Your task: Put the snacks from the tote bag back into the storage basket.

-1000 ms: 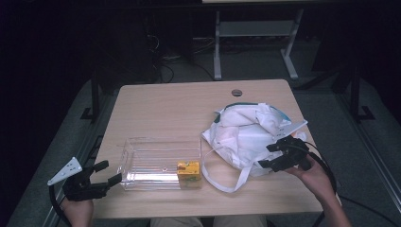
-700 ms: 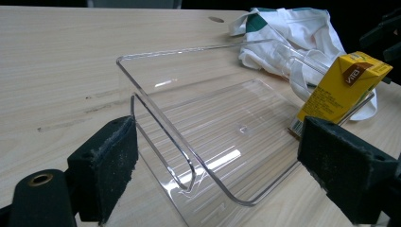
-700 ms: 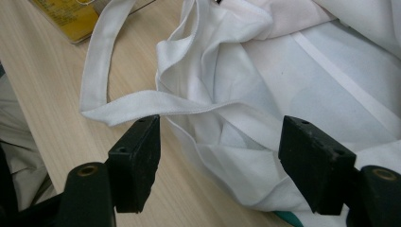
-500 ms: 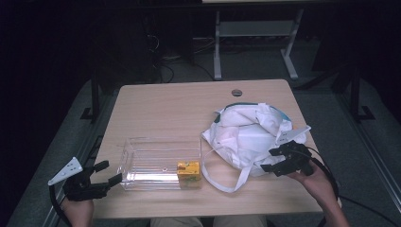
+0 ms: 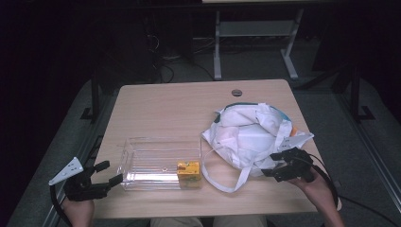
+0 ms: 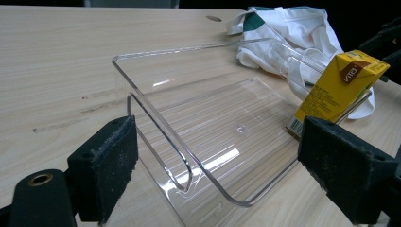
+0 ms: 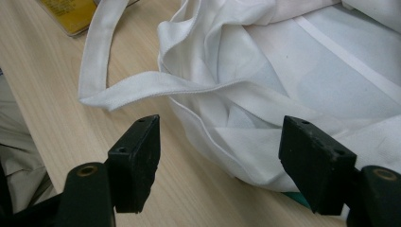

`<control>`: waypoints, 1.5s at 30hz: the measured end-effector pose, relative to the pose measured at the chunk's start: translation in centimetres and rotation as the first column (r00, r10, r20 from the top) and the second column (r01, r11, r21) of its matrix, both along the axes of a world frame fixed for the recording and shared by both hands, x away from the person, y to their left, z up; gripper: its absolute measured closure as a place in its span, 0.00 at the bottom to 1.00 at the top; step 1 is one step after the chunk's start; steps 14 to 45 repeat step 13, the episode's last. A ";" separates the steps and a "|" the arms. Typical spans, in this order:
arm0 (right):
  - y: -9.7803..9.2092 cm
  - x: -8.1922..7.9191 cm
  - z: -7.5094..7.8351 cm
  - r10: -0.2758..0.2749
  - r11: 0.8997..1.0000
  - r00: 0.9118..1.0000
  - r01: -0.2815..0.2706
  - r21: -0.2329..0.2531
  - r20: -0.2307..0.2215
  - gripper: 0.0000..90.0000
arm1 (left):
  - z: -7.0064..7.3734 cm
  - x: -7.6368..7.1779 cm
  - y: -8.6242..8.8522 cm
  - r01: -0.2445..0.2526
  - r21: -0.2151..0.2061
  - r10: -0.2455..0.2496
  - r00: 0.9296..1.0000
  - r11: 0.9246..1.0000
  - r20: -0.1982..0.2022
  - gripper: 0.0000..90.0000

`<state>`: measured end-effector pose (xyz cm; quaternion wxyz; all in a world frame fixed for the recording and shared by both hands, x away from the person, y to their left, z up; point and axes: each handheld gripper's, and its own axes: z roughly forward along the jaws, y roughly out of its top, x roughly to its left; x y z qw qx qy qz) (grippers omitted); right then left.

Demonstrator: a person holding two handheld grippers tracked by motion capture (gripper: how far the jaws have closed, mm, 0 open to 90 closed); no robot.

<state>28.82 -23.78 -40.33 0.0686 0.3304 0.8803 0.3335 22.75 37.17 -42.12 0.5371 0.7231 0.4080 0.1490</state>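
A clear plastic tray [image 5: 158,163] lies on the wooden table [image 5: 165,109], with a yellow drink carton [image 5: 188,169] in its right end. The tray [image 6: 213,142] and carton [image 6: 338,85] also appear in the left gripper view. My left gripper [image 5: 108,173] stands open just off the tray's left end, touching nothing. A crumpled white cloth bag [image 5: 250,135] with a loose strap [image 5: 227,184] lies at the right. My right gripper [image 5: 273,165] is open at the bag's near edge; the white fabric [image 7: 246,109] lies just beyond its jaws.
A small dark round hole [image 5: 237,92] sits in the table near its far edge. Beyond the table stands a white metal frame [image 5: 250,42] on a dark floor. Bare tabletop stretches across the far left half.
My right gripper has drawn back toward the near edge of the table, away from the bag. The left gripper, tray and carton have stayed still.
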 end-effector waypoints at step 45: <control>-0.3 -1.5 -0.9 -0.056 0.998 0.998 0.055 0.026 0.028 0.31 | 0.1 0.0 -0.1 0.010 0.003 -0.010 1.000 1.000 0.003 0.14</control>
